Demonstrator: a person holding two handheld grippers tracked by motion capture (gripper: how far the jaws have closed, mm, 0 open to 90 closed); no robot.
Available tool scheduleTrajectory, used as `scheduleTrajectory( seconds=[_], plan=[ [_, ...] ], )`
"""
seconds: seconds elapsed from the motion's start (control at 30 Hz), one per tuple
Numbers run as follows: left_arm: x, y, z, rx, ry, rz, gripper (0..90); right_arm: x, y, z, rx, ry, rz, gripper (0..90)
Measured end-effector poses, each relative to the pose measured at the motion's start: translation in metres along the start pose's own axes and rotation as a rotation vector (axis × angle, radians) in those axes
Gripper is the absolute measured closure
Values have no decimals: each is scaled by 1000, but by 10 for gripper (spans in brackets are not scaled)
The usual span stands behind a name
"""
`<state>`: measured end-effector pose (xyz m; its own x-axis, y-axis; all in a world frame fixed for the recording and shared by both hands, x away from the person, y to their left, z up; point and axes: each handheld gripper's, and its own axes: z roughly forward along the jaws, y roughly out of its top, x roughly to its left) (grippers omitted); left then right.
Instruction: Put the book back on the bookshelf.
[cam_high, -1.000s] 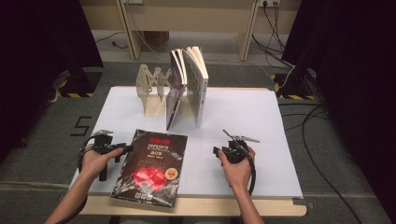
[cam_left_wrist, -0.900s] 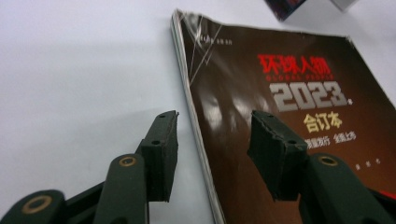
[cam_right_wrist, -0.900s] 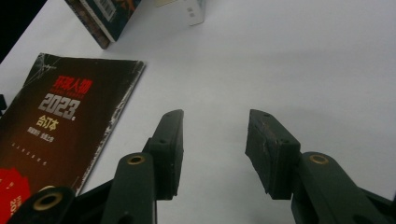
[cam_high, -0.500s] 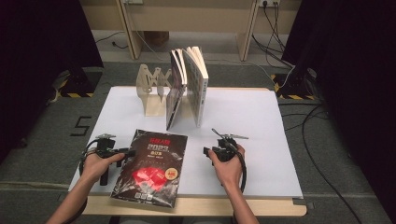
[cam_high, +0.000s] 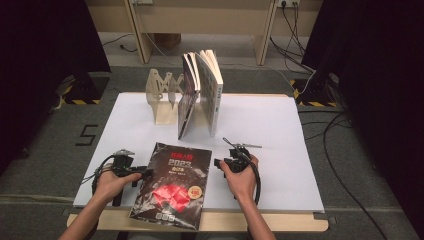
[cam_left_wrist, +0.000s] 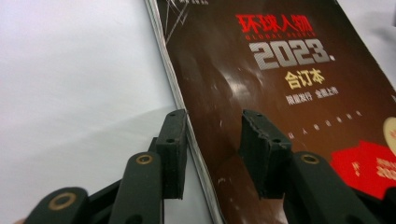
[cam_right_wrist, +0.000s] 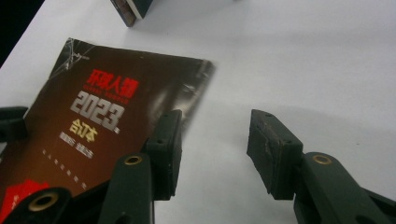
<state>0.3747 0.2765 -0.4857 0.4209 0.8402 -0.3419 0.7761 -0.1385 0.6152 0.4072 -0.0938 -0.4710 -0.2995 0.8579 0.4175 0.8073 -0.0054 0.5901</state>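
Now the left gripper (cam_left_wrist: 212, 154) has slid onto the magazine (cam_high: 172, 185)'s edge, jaws closing, not clamped; right gripper (cam_right_wrist: 215, 154) widens, empty. Cover reads "2023".

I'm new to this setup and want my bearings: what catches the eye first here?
A dark magazine with a red graphic lies flat at the table's near edge, between the left gripper and right gripper. The left one's jaws straddle its left edge, not yet pressing. Behind, two books stand upright beside a wooden rack.
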Motion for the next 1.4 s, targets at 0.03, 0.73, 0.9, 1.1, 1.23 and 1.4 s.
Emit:
scheduleTrajectory(
  seconds=[0.03,0.73,0.9,1.1,1.23,1.4],
  plan=[
    [-6,-2,1,7,-14,5,608,1,0,1,7,2,9,540],
    [-22,10,14,-47,35,28,540,-9,13,6,2,-48,59,540],
    [-23,7,18,-37,26,20,546,-15,19,10,4,-52,59,537],
    [-32,4,18,-4,-11,41,555,-15,29,18,26,-35,92,533],
    [-35,3,18,-4,2,54,551,-15,31,25,49,-41,74,529],
    [-38,1,16,12,12,78,555,-14,33,30,49,-29,68,528]
  ],
)
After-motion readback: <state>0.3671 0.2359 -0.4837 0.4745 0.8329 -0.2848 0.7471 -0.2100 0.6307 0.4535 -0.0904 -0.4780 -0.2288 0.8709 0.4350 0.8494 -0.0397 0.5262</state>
